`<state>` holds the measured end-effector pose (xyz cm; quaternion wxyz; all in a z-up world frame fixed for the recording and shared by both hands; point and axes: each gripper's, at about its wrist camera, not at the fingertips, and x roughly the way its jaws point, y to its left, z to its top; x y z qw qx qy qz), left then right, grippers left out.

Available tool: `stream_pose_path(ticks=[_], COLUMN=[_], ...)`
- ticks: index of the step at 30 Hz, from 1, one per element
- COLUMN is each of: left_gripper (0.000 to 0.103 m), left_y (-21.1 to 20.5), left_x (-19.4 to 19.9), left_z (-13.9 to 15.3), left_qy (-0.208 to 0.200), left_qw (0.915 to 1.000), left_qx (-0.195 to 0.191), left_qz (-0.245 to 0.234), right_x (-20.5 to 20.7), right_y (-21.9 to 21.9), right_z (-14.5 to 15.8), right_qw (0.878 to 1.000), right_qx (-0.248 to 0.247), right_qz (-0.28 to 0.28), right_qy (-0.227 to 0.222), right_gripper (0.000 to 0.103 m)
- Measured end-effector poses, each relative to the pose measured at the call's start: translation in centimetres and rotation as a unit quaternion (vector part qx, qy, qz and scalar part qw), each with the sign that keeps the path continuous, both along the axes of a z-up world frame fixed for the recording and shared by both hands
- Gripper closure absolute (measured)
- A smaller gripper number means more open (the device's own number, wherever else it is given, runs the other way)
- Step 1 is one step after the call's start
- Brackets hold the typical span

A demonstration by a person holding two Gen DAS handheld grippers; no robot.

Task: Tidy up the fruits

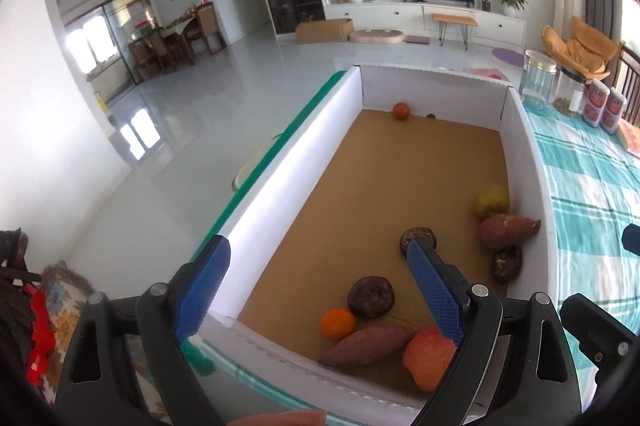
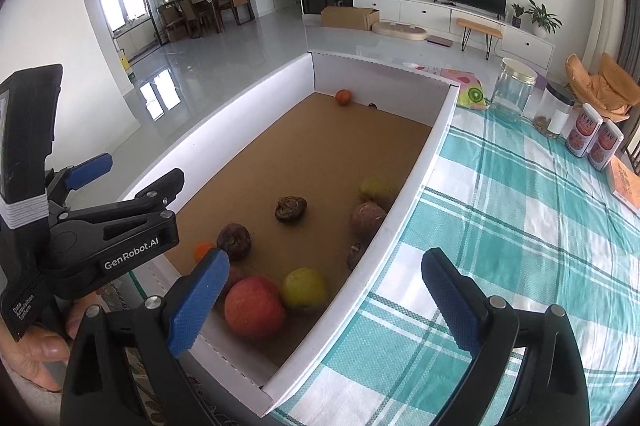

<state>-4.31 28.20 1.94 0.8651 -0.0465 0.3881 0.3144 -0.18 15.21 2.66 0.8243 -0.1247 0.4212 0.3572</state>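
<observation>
A shallow white cardboard box with a brown floor holds the fruit. At its near end lie a red apple, a small orange, a sweet potato, a yellow-green fruit and dark mangosteens. More fruit sits against the right wall; one orange fruit lies at the far end. My left gripper is open and empty over the box's near left corner. My right gripper is open and empty over the near right wall.
The box lies on a teal-and-white checked tablecloth. Glass jars and two printed cans stand at the far right, with a book beside them. The left gripper body shows at the left of the right wrist view.
</observation>
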Motion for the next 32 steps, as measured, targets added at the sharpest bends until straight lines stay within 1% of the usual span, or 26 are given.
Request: stream_pose_path(ticks=[2,9,16,25,28,32], left_gripper=[0.011,0.011,0.011,0.011,0.011,0.011], left_y=[0.2,0.6,1.5,1.7,1.4,0.9], left_x=[-0.2,-0.4,-0.8,-0.9,-1.3,-1.4], left_z=[-0.1,-0.1,-0.5,-0.8,-0.6,-0.3], left_qy=[-0.003,0.004,0.004,0.009,-0.004,-0.011], left_qw=[0.9999,0.9999,0.9995,0.9994,0.9993,0.9997], left_qx=[-0.01,-0.009,-0.031,-0.033,-0.036,-0.021], left_qz=[-0.004,-0.005,-0.001,0.0,-0.004,-0.011], right_x=[-0.1,-0.4,-0.3,-0.4,-0.4,-0.4], right_y=[0.4,1.7,2.2,2.4,2.4,2.7], right_z=[0.0,0.3,0.1,-0.2,-0.2,-0.4], right_qw=[1.0,1.0,0.999,0.999,0.999,0.999], right_qx=[-0.004,-0.028,-0.034,-0.043,-0.044,-0.048], right_qz=[0.0,-0.007,-0.016,-0.018,-0.021,-0.02], right_qy=[0.004,0.002,0.018,0.018,0.016,0.017], right_gripper=[0.006,0.006,0.006,0.005,0.005,0.005])
